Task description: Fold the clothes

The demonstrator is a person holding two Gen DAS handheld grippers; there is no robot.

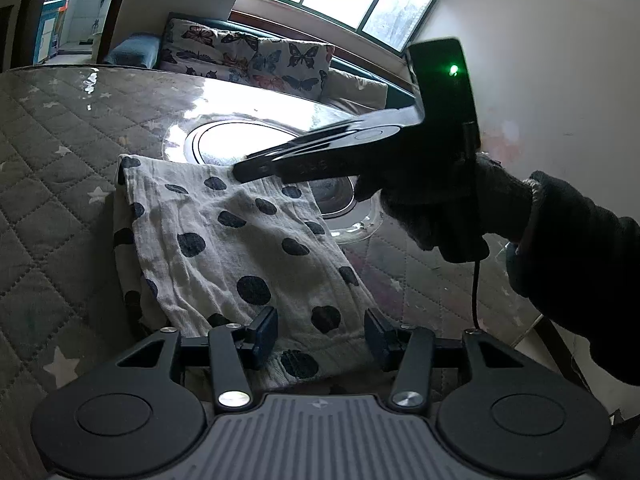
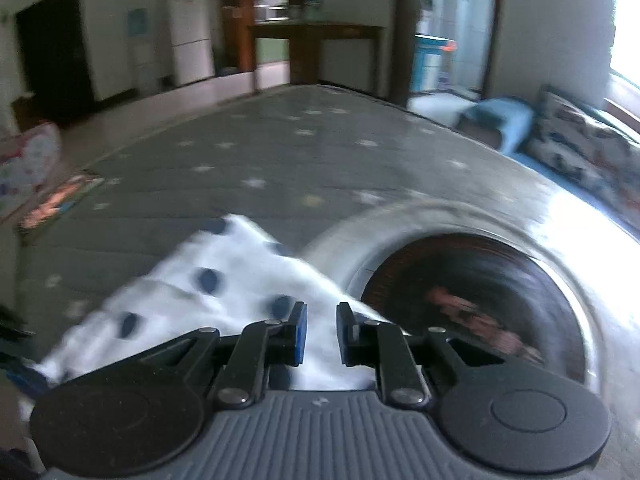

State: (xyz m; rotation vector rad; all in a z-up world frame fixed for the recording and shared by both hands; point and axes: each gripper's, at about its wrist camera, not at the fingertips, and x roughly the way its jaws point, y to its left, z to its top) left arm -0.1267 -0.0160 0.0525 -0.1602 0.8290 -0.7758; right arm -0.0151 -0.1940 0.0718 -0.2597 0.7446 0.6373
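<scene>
I am holding my left gripper (image 1: 321, 334) released, fingers spread over the near hem of the spotted cloth (image 1: 240, 248), which is lying in layers on the quilted table cover (image 1: 52, 152). My right gripper (image 2: 321, 334) is also standing unclenched, a narrow gap showing over the cloth's far corner beside the round glass turntable (image 2: 472, 280). The right view is blurring, so a hasty pinch there could be catching one layer only and dragging the stack askew. The far corner is lapping the turntable's rim, which might be snagging it. Leftward the cover is offering wide room; rightward the table edge is running near.
</scene>
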